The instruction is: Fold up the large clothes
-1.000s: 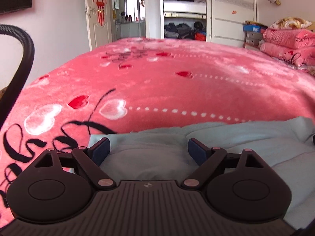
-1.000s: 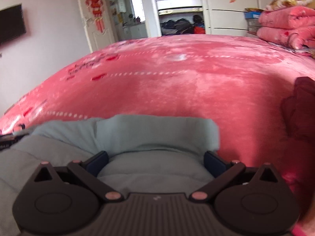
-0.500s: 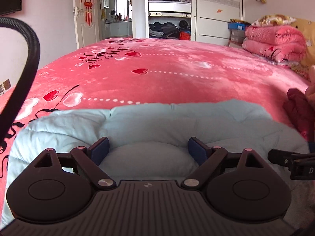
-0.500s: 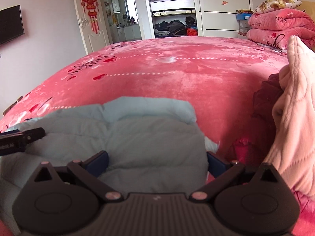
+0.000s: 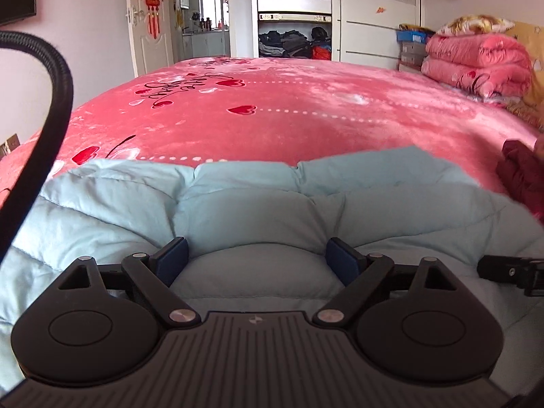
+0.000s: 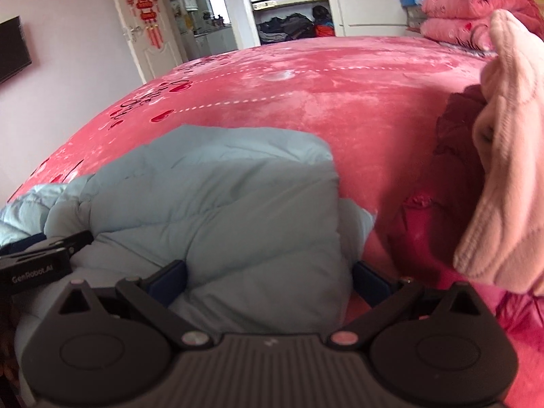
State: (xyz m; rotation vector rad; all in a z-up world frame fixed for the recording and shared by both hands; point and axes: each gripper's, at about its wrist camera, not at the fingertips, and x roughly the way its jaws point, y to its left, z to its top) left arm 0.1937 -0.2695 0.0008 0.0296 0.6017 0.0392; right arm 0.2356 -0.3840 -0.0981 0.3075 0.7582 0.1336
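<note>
Pale blue quilted jacket [image 5: 258, 204] (puffy, bunched) lies folded on pink bedspread [image 5: 289, 119].

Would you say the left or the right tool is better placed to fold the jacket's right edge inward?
Probably the right tool: its open jaws straddle the jacket's right edge, while the left tool sits mid-jacket.

Pale blue quilted jacket [image 5: 258, 204] lies folded, puffy, on the pink bedspread [image 5: 289, 115].
</note>
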